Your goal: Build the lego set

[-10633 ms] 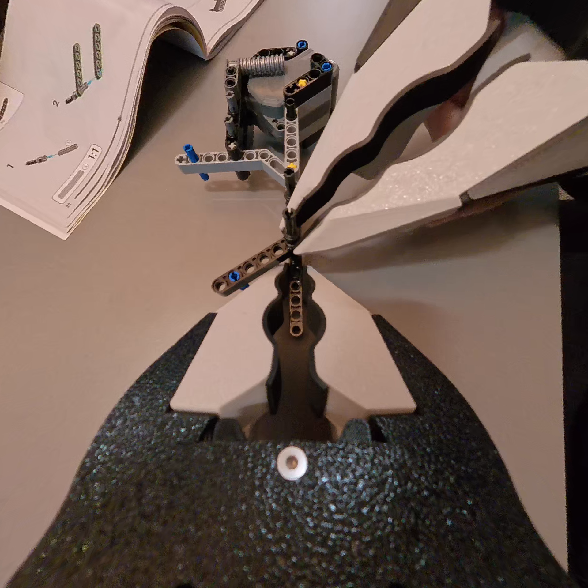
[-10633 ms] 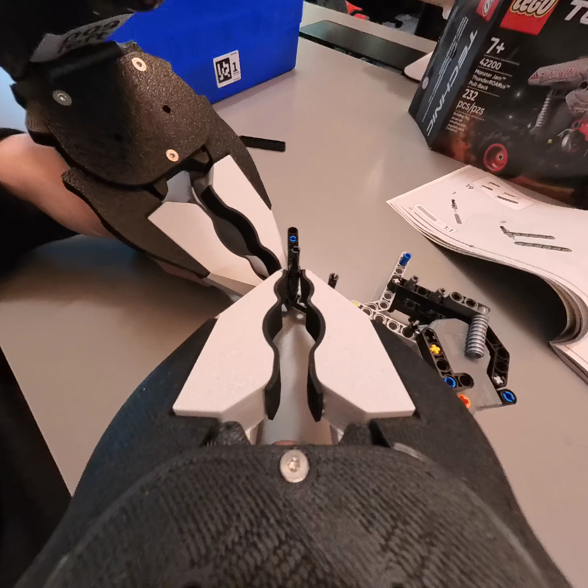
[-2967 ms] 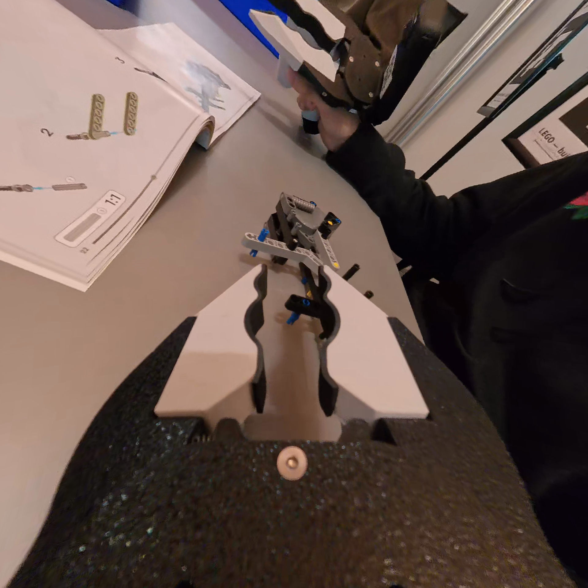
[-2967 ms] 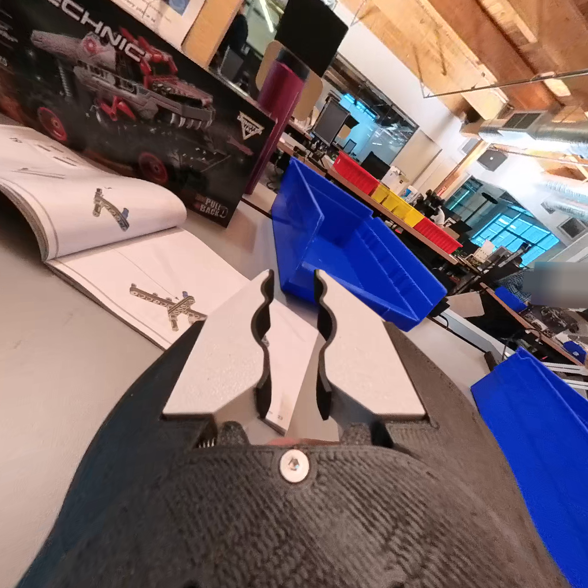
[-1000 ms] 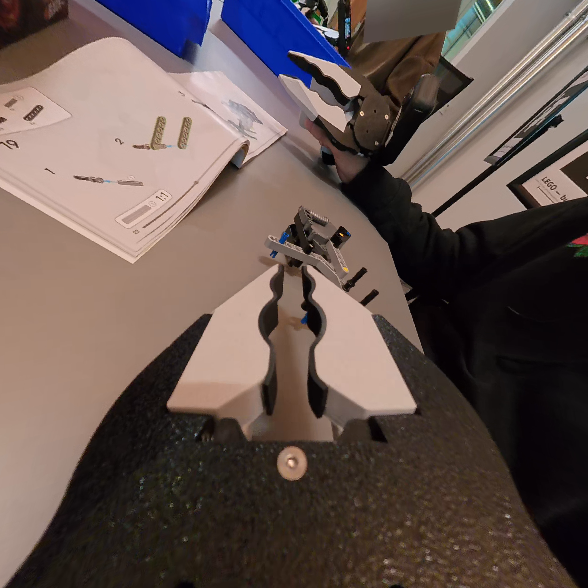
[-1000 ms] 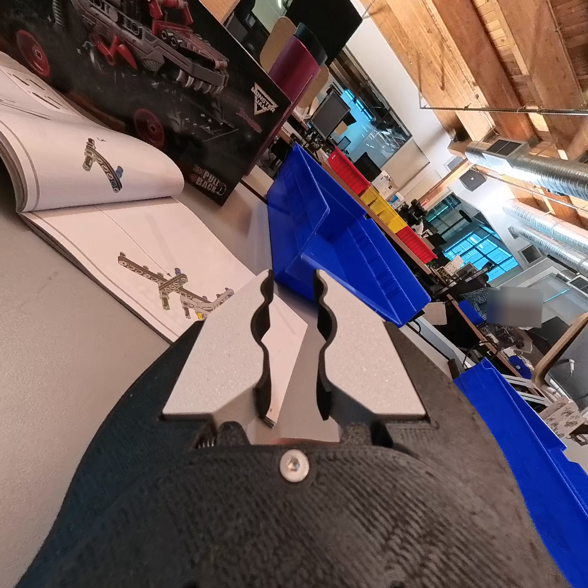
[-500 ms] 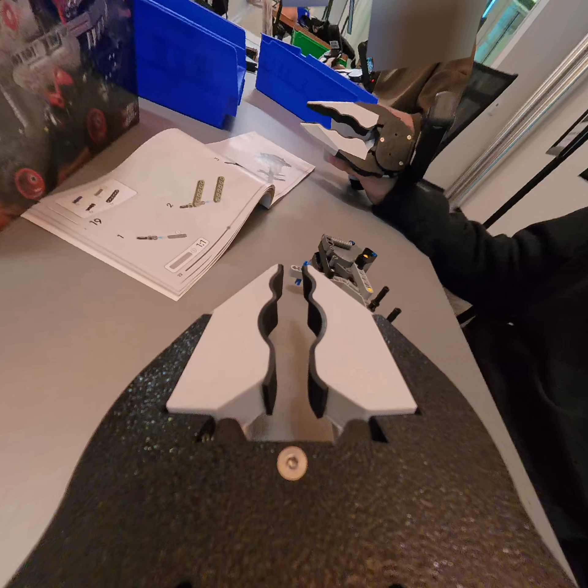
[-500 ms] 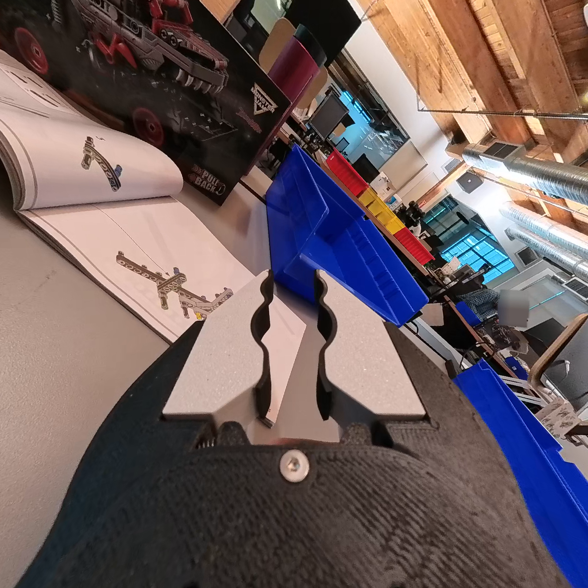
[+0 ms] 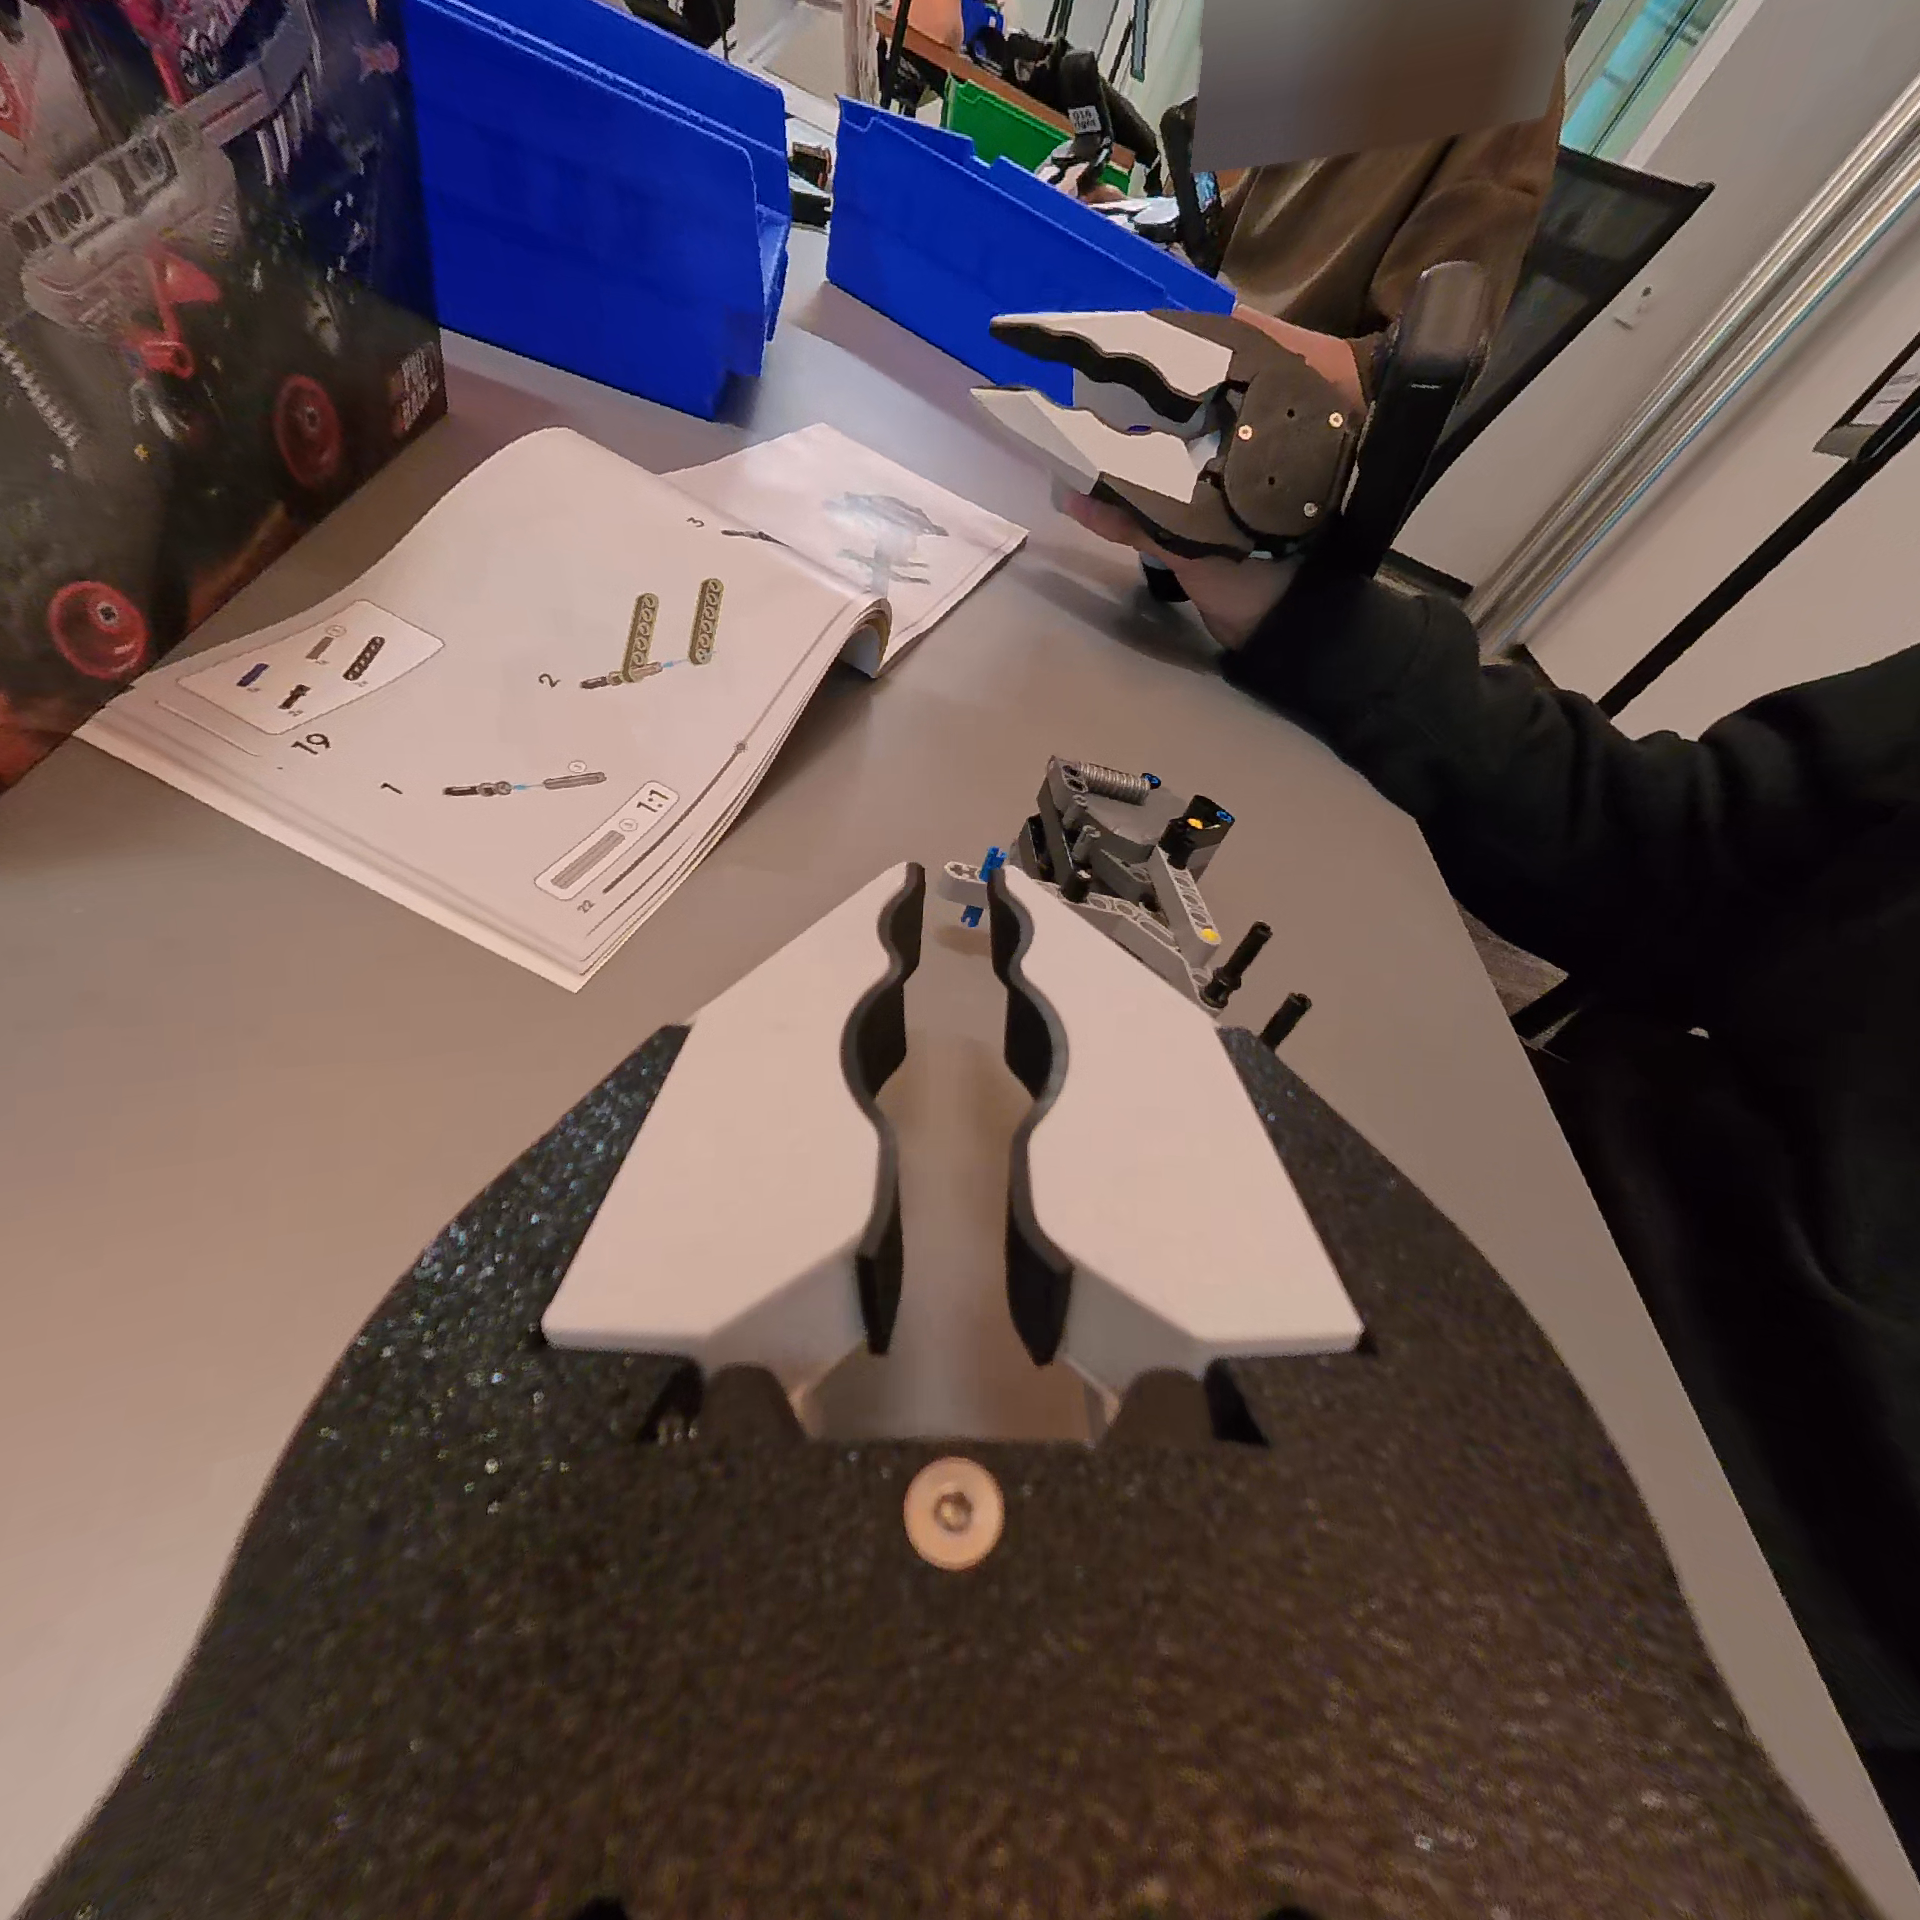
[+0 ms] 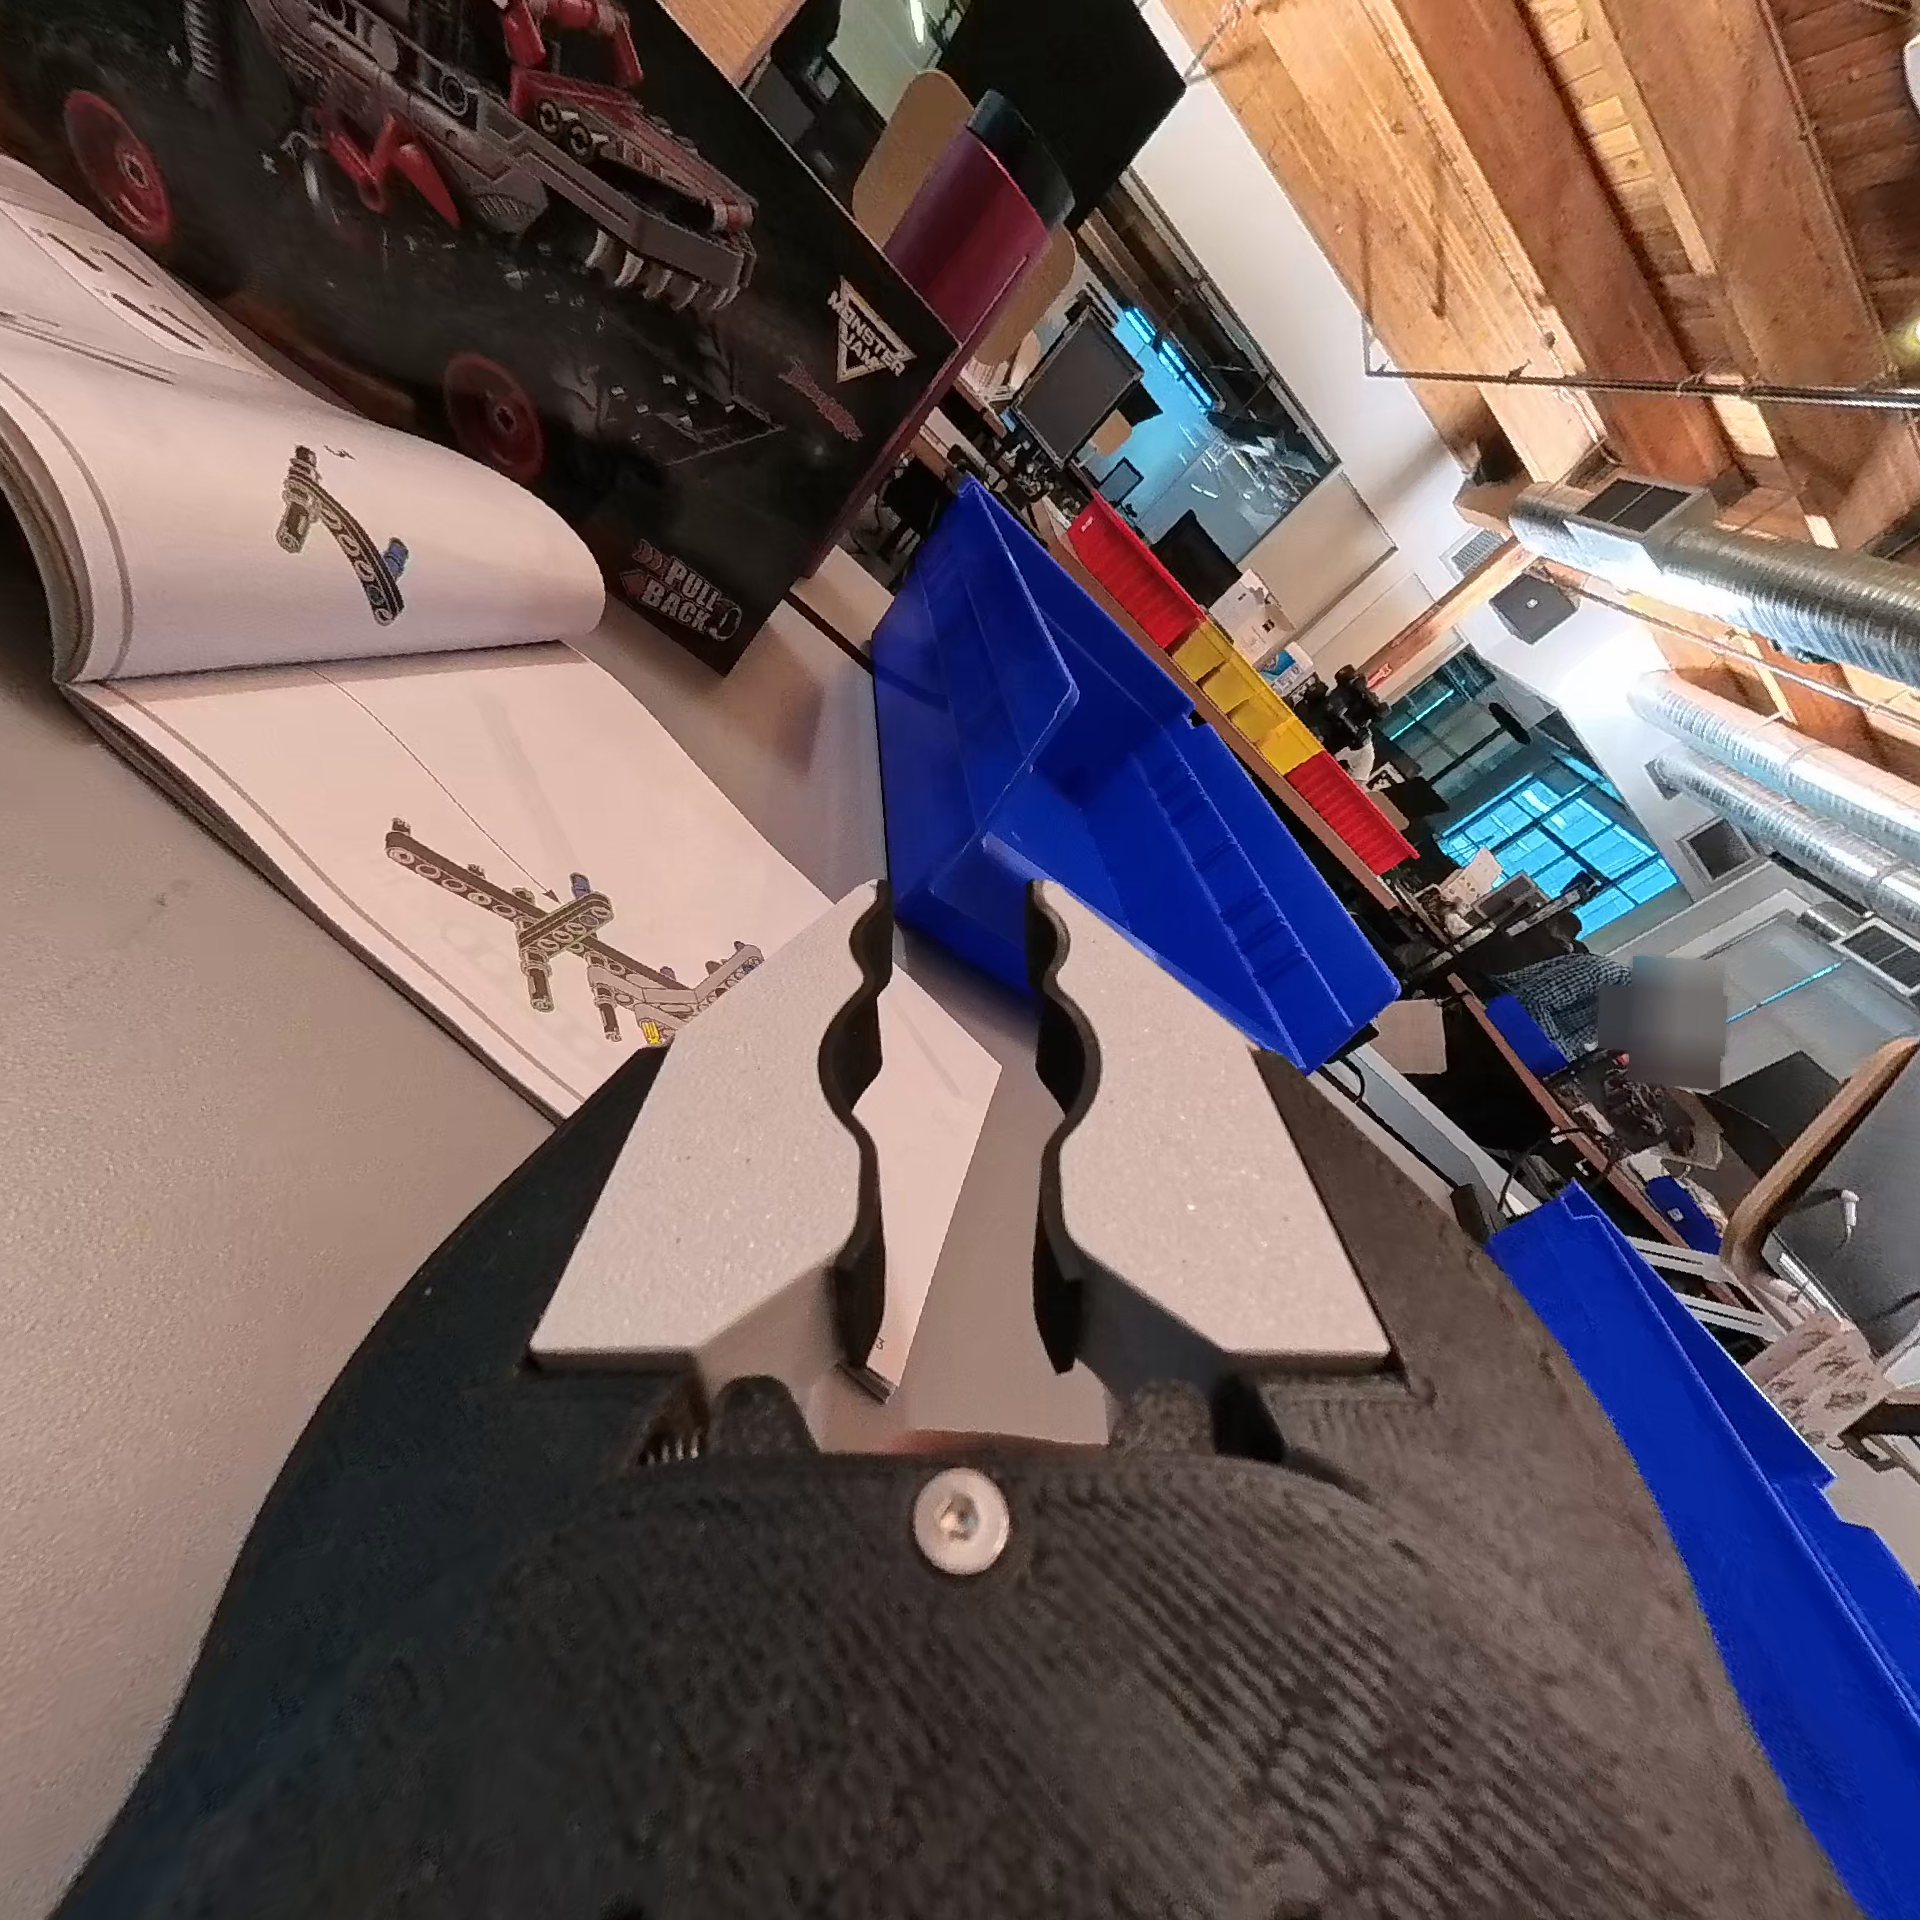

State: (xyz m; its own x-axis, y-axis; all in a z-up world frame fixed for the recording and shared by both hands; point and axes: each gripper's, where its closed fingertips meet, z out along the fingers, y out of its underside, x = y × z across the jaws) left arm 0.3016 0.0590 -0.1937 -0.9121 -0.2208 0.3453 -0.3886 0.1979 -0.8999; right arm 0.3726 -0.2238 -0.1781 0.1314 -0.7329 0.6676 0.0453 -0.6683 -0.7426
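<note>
left gripper point(image 9: 954, 894): parted, empty | lego assembly point(image 9: 1117, 847): on table just beyond | manual point(image 9: 540, 686): open, left

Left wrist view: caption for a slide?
Open left gripper above grey table, partly built grey-and-black lego assembly and open instruction booklet beyond.

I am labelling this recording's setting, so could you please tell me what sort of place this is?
Probably a shared workshop or lab in a converted industrial loft: exposed timber ceiling beams, silver ventilation ducts, and long benches carrying red and yellow plastic storage bins.
</note>
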